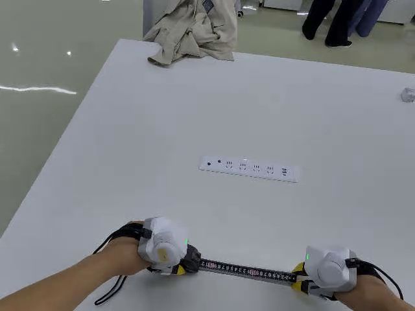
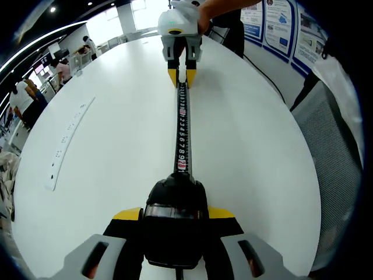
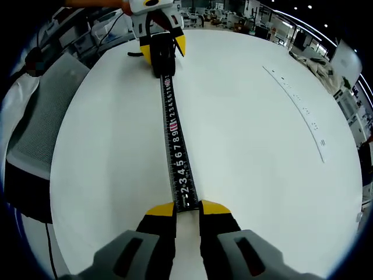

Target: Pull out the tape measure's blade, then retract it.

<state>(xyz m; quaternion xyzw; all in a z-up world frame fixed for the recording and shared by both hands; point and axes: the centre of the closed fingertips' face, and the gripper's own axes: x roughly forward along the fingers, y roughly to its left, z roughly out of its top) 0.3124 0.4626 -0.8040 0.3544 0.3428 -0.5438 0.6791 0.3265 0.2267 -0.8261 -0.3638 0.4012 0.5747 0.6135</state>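
The black tape measure case (image 2: 176, 219) sits between the yellow-tipped jaws of my left gripper (image 2: 175, 214), which is shut on it. Its black blade (image 2: 182, 131) with white numerals runs straight across the white table to my right gripper (image 2: 182, 76). In the right gripper view the blade's end (image 3: 185, 201) is pinched between the yellow fingertips of my right gripper (image 3: 186, 209), and the case (image 3: 162, 55) lies at the far end in the left gripper (image 3: 157, 44). In the head view the left gripper (image 1: 178, 259) and right gripper (image 1: 299, 277) are near the front edge, the blade (image 1: 246, 270) stretched between them.
A white power strip (image 1: 249, 168) lies mid-table beyond the blade. A beige garment (image 1: 191, 29) is heaped at the far edge, and a small clear object (image 1: 407, 94) rests at the far right. People stand on the floor behind the table (image 1: 194, 116).
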